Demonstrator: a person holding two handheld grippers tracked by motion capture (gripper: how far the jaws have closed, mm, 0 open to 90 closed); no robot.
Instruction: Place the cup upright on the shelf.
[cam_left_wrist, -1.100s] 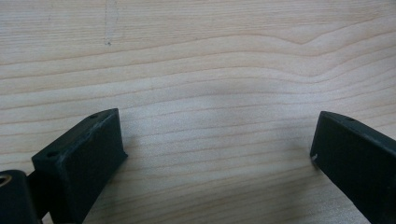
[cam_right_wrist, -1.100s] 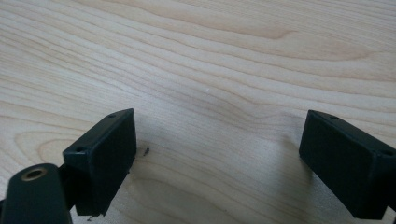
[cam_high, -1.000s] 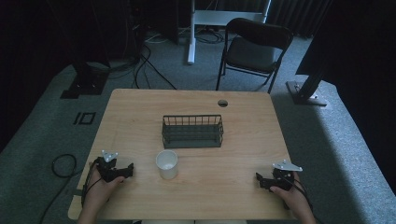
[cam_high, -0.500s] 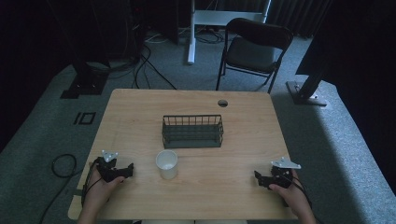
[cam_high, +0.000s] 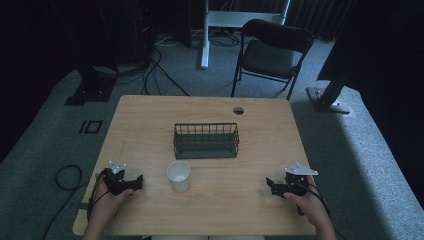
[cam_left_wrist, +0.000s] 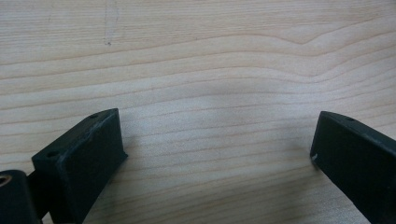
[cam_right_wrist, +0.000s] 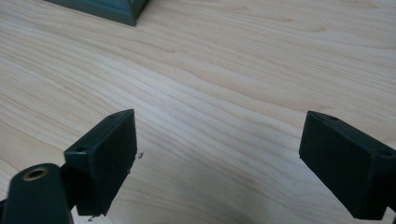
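Between grippers: cup (cam_high: 178, 175), nearer left gripper (cam_high: 134, 183); jaws apart.

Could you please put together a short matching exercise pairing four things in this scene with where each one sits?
Things:
1. wire basket
2. white cup
3. left tongs
4. folding chair

Places:
A. on the floor beyond the table's far edge
B. near the table's near left corner, jaws open
C. middle of the table
D. just in front of the basket, towards the person

Pairs: 1-C, 2-D, 3-B, 4-A
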